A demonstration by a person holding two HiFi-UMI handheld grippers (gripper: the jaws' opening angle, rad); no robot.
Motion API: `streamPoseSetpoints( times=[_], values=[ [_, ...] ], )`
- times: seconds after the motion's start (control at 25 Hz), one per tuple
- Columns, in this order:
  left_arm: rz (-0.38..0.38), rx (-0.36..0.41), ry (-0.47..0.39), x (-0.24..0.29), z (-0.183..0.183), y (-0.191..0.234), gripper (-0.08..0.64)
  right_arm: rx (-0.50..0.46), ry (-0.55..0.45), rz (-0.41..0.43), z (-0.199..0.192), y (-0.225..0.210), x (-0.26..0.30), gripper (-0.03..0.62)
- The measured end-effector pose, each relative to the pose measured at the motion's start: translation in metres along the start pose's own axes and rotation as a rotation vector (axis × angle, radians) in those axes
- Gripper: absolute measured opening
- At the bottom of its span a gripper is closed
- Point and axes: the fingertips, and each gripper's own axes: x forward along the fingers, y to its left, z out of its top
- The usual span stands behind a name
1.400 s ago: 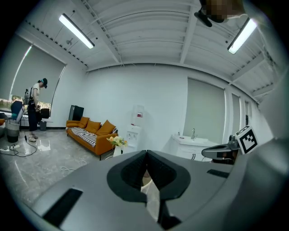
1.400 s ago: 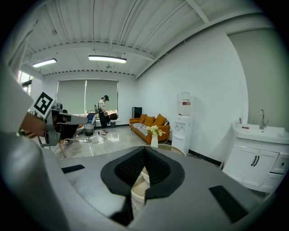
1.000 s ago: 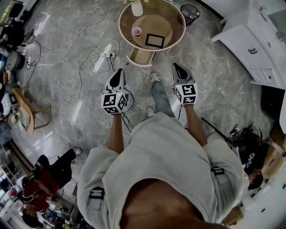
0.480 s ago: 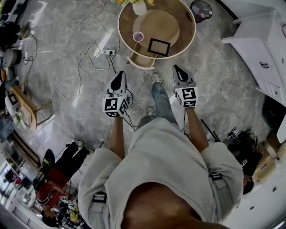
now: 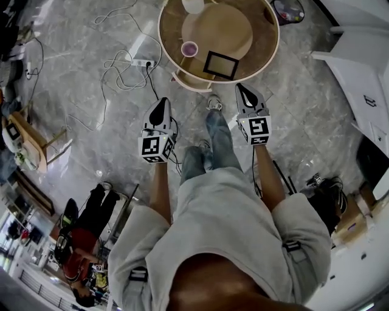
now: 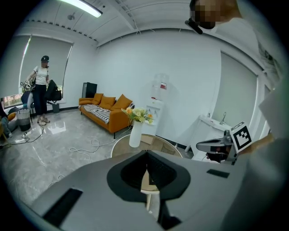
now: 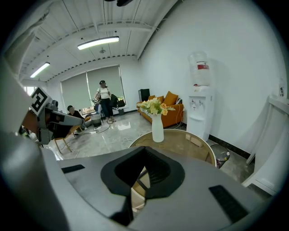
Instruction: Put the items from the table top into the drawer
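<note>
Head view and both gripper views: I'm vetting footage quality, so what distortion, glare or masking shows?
Head view: strong fisheye bend, glare streaks on the glossy floor, round table cropped at the top edge. Left gripper view: black circular vignette, bright ceiling light, mosaic patch upper right. Right gripper view: same vignette, bowed walls, bright window.

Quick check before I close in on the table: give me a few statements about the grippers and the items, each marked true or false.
1. The left gripper and the right gripper both have their jaws together with nothing between them. True.
2. The pink cup is already in the drawer. False: it stands on the round table.
3. A white vase with flowers stands on that table. True.
4. The black frame lies on the floor. False: it lies on the table top, beside the cup.
</note>
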Motion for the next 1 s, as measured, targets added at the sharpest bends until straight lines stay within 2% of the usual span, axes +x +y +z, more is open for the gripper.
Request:
streamPoseSetpoints(
  times=[0.2, 0.52, 0.72, 1.0],
  values=[
    [-0.009, -0.005, -0.01, 0.021, -0.035, 0.008, 0.015, -0.008, -0.015, -0.005, -0.029, -0.005, 0.026, 0.023],
    [-0.009, -0.003, -0.052, 0.058, -0.131, 0.033, 0.015, -0.051, -0.075, 0.002, -0.102, 0.003, 0.063, 0.023],
    [0.009, 0.012, -0.076, 0.085, -0.194, 0.057, 0.015, -0.083, -0.152, 0.007, -0.135, 0.007, 0.081, 0.023],
    [0.019, 0.037, -0.165, 0.131, -0.265, 0.085, 0.015, -0.145, -0.306, 0.038, -0.166, 0.02, 0.096, 0.023]
  ],
)
